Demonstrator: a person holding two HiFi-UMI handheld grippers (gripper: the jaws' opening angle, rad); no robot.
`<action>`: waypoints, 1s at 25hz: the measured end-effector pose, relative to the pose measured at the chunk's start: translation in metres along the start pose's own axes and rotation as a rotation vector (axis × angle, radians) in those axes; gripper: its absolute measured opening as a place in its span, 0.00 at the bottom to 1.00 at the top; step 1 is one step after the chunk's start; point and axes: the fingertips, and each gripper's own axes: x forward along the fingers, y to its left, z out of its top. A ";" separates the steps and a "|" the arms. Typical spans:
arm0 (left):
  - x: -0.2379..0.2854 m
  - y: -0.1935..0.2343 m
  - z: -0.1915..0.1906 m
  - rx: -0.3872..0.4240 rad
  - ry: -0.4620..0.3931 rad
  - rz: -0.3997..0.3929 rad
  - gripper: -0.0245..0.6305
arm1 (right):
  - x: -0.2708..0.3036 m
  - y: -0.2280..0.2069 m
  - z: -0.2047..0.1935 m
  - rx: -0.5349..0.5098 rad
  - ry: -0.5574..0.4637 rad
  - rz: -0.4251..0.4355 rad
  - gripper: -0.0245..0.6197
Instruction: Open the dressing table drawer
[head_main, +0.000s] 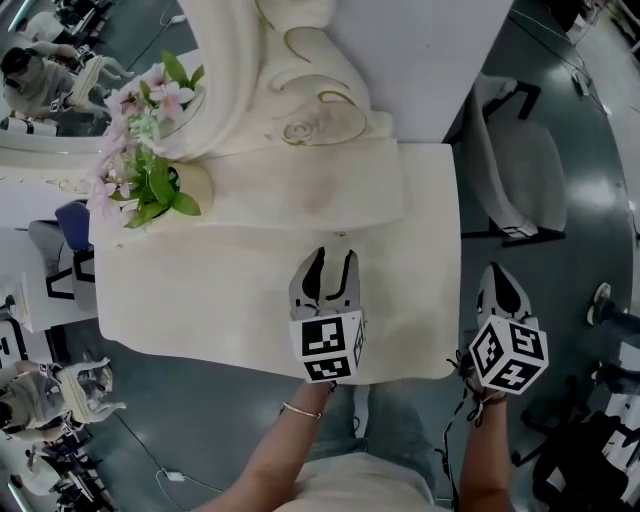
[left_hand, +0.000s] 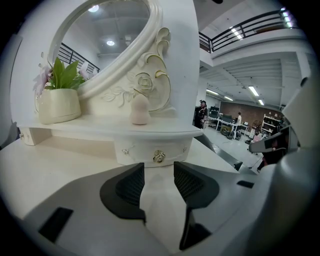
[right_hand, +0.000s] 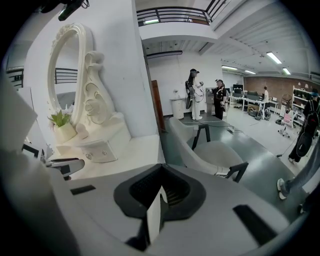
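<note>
Though open, left gripper (left_hand: 159, 172) before drawer (left_hand: 140, 150)

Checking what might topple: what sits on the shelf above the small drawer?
A pale rounded ornament stands above the drawer, a cream pot of flowers at the shelf's left end, the mirror frame behind them. The shelf behind the pot is hidden.

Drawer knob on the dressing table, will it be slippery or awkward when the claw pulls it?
Probably slippery: the knob looks small, glossy and metallic. The drawer looks small, so it likely slides lightly.
</note>
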 end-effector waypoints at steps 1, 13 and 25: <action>0.001 0.000 0.000 -0.001 0.001 0.002 0.32 | 0.001 0.000 0.000 0.000 0.000 0.000 0.05; 0.016 0.004 -0.001 -0.015 0.008 0.034 0.32 | 0.012 -0.005 0.002 -0.008 0.007 0.003 0.05; 0.029 0.005 0.007 -0.011 0.007 0.053 0.32 | 0.023 -0.010 0.007 -0.013 0.019 0.015 0.05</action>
